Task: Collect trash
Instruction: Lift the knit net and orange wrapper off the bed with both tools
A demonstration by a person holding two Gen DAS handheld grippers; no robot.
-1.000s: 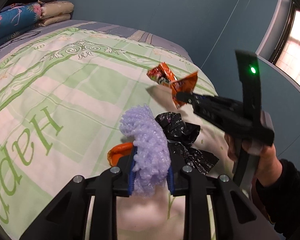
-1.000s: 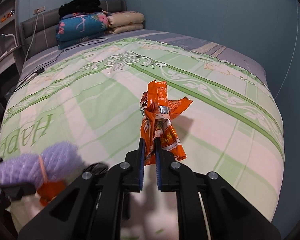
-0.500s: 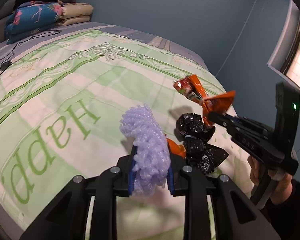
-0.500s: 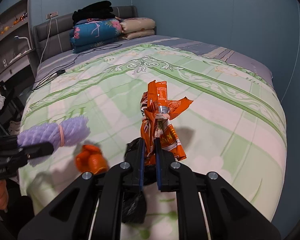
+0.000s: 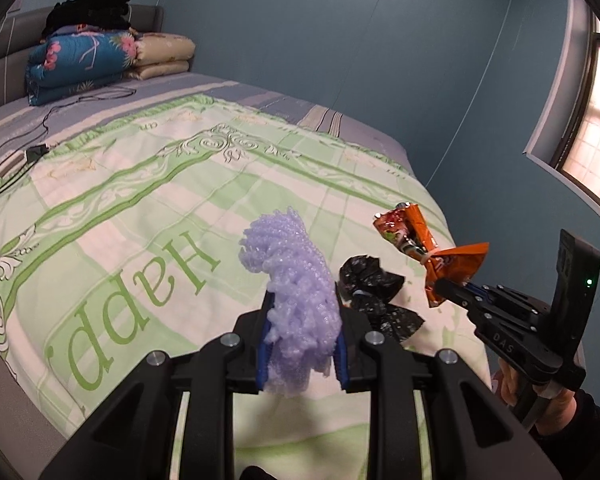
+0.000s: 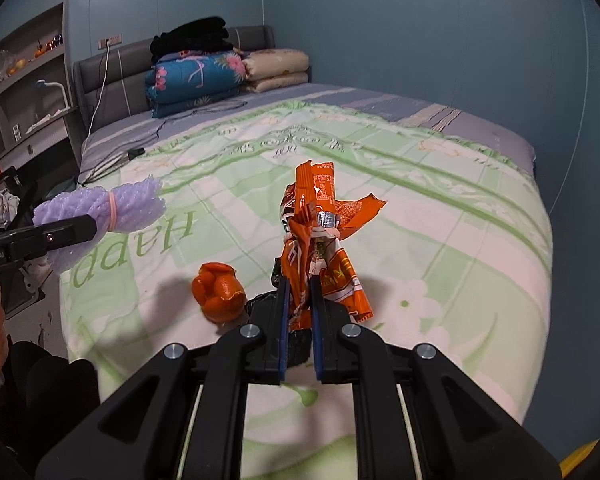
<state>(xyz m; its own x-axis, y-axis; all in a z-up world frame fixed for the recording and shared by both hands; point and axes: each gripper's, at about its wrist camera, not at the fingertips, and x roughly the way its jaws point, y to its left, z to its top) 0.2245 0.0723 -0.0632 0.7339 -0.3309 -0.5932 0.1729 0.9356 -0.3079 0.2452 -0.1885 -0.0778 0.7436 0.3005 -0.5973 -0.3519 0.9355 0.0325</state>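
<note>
My left gripper (image 5: 302, 336) is shut on a lilac foam net bundle (image 5: 296, 280), held above the bed's near corner; it also shows in the right wrist view (image 6: 100, 216). My right gripper (image 6: 299, 312) is shut on a crumpled orange snack wrapper (image 6: 320, 240), also seen in the left wrist view (image 5: 432, 252). A crumpled black plastic bag (image 5: 374, 296) and an orange peel (image 6: 219, 296) lie on the bed below the grippers. The bag is mostly hidden behind my right gripper's fingers.
The bed has a green and white patterned cover (image 5: 140, 216). Folded quilts (image 6: 220, 76) are stacked at the headboard, with cables (image 5: 16, 160) nearby. A shelf unit (image 6: 28, 80) stands at the left. Blue walls and a window (image 5: 596, 120) stand at the right.
Both grippers have lifted and drawn back from the bed with their trash. The orange peel is now hidden behind the foam net in the left wrist view.
</note>
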